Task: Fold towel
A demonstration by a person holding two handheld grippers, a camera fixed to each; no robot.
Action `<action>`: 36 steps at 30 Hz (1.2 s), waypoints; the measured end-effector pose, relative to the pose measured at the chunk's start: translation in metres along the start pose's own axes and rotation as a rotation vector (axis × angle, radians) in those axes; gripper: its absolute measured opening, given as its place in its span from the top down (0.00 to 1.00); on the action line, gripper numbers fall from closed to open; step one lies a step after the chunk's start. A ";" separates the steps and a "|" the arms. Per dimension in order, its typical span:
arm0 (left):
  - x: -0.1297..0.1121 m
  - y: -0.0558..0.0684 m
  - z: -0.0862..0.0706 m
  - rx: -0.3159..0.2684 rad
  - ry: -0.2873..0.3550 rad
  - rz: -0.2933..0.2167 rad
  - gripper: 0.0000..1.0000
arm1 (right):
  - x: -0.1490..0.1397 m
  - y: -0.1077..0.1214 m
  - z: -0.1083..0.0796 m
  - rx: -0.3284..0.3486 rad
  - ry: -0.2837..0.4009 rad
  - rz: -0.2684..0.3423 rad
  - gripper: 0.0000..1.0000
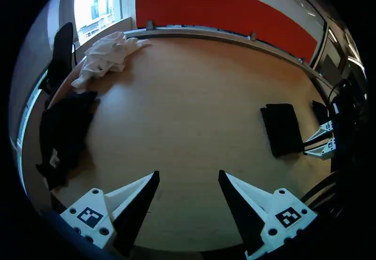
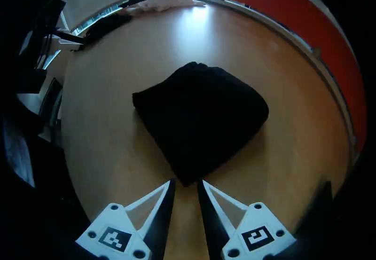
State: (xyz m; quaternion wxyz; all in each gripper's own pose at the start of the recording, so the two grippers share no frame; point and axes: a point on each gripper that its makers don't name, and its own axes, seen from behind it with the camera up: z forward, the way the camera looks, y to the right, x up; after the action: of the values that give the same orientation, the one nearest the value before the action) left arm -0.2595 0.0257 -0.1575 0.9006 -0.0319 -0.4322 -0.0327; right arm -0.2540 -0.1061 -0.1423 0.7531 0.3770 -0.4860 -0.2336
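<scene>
My left gripper (image 1: 188,185) is the nearest thing in the left gripper view, its two fingers spread wide with nothing between them but the bare wood of the table (image 1: 188,109). Well off to its right lies the towel (image 1: 282,128), black, folded into a compact rectangle and flat on the tabletop. Just past the towel's right edge I see my right gripper (image 1: 323,141), its white fingers pointing in at the cloth with the tips close to that edge

In the right gripper view, my right gripper (image 2: 186,185) has its fingers drawn near together but not closed, with a narrow strip of wood showing between them. The towel (image 2: 202,119) sits straight ahead, and its near corner comes right up to the mouth of that gap. I cannot tell whether the tips touch the corner, but they are not pinching it

Farther out in the left gripper view, a crumpled black cloth (image 1: 66,133) lies along the table's left edge, and a bunched white cloth (image 1: 110,55) lies beyond it near the far left corner, close to the black one. Both are well apart from the towel. Behind the table's far edge stands a long red panel (image 1: 225,13), and to its left are a dark chair (image 1: 61,58) and a bright window (image 1: 96,6)
</scene>
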 end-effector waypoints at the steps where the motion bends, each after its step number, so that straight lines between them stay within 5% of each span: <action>1: 0.000 0.000 0.000 0.000 0.000 0.000 0.07 | -0.001 0.000 0.001 0.000 -0.002 0.002 0.65; 8: -0.001 -0.001 0.000 0.001 -0.001 0.002 0.07 | -0.005 0.000 0.006 -0.004 -0.008 0.017 0.71; 18: -0.003 -0.001 0.000 0.000 -0.004 0.002 0.07 | -0.005 0.002 0.007 -0.013 0.000 0.042 0.94; 27: -0.003 -0.002 0.000 -0.001 -0.005 0.003 0.07 | -0.001 0.004 0.003 -0.025 0.018 0.040 0.96; 36: 0.000 -0.001 0.001 -0.006 0.002 0.004 0.07 | 0.029 0.010 -0.023 -0.058 0.080 0.011 0.96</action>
State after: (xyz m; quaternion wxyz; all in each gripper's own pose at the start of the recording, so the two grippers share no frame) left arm -0.2606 0.0253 -0.1572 0.9009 -0.0355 -0.4313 -0.0323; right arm -0.2210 -0.1129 -0.1238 0.7838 0.3612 -0.4507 -0.2283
